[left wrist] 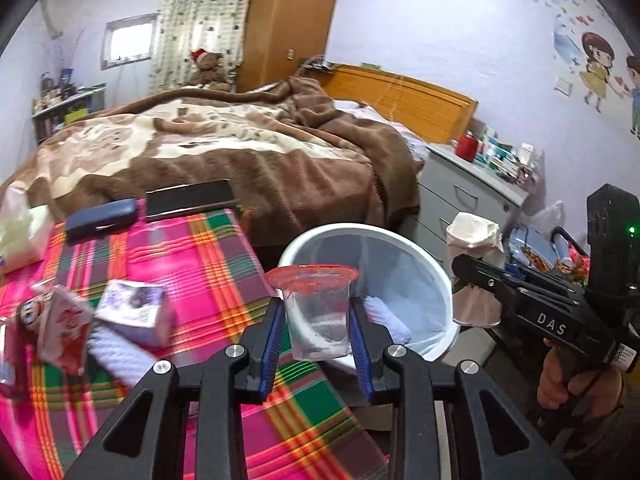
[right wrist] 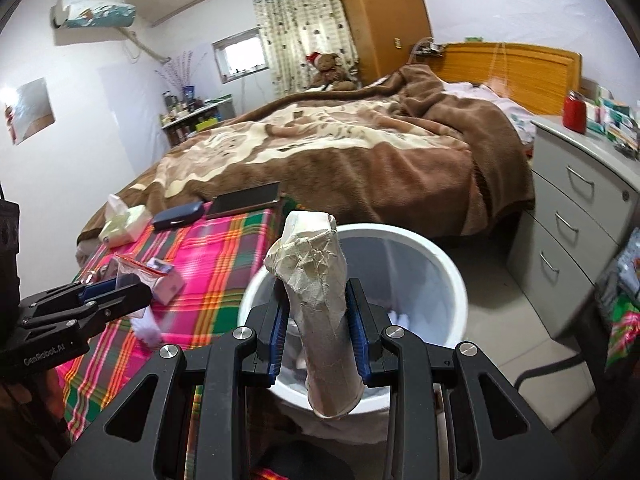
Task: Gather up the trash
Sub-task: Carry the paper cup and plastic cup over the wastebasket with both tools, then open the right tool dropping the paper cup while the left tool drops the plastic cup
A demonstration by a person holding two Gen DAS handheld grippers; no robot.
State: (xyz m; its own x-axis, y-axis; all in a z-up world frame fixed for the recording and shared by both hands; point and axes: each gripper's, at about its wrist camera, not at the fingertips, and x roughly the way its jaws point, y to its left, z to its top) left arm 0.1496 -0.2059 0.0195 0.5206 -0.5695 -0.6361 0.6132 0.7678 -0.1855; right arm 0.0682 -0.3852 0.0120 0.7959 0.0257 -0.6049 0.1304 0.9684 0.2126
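My left gripper (left wrist: 318, 320) is shut on a clear plastic cup (left wrist: 316, 312) with a red rim, held at the near edge of the white trash bin (left wrist: 436, 268). My right gripper (right wrist: 318, 320) is shut on a crumpled paper cup (right wrist: 316, 292), held above the same bin (right wrist: 452, 272), which has white trash in it. The right gripper with its paper cup (left wrist: 476, 256) shows at the right of the left wrist view. The left gripper (right wrist: 116, 296) with the clear cup (right wrist: 136, 276) shows at the left of the right wrist view.
A plaid cloth (left wrist: 208, 264) holds a small purple box (left wrist: 134, 312), a red-and-white wrapper (left wrist: 60, 328), a tissue pack (left wrist: 16, 236), a dark case (left wrist: 100, 220) and a phone (left wrist: 188, 200). A bed with a brown blanket (left wrist: 248, 148) lies behind. A grey drawer unit (right wrist: 580, 216) stands right.
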